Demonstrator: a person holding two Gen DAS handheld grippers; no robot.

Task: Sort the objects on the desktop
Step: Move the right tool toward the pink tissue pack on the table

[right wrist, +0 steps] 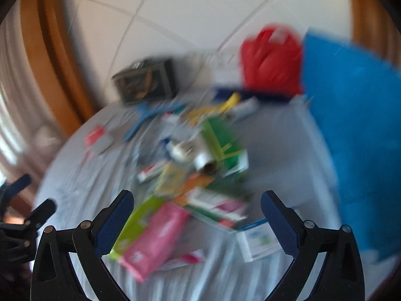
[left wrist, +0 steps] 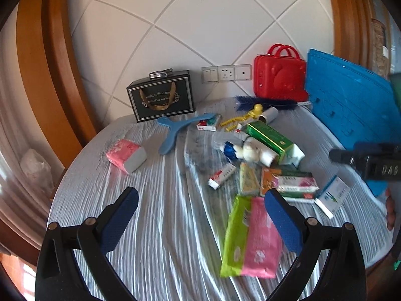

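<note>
A heap of small objects lies on the round table (left wrist: 160, 215): a green and pink packet (left wrist: 250, 238), a green box (left wrist: 270, 138), stacked medicine boxes (left wrist: 295, 185), a small white plush toy (left wrist: 250, 151), a pink tissue pack (left wrist: 126, 155) and a blue hanger (left wrist: 175, 131). My left gripper (left wrist: 200, 208) is open and empty above the cloth, its right finger beside the packet. My right gripper (right wrist: 198, 210) is open and empty over the packet (right wrist: 153, 235); its view is blurred. It also shows at the right edge of the left wrist view (left wrist: 366, 160).
A blue crate (left wrist: 351, 110) stands at the table's right side. A red case (left wrist: 280, 75) and a black gift box (left wrist: 161, 97) stand against the tiled wall. A blue brush (left wrist: 263, 100) lies near the case.
</note>
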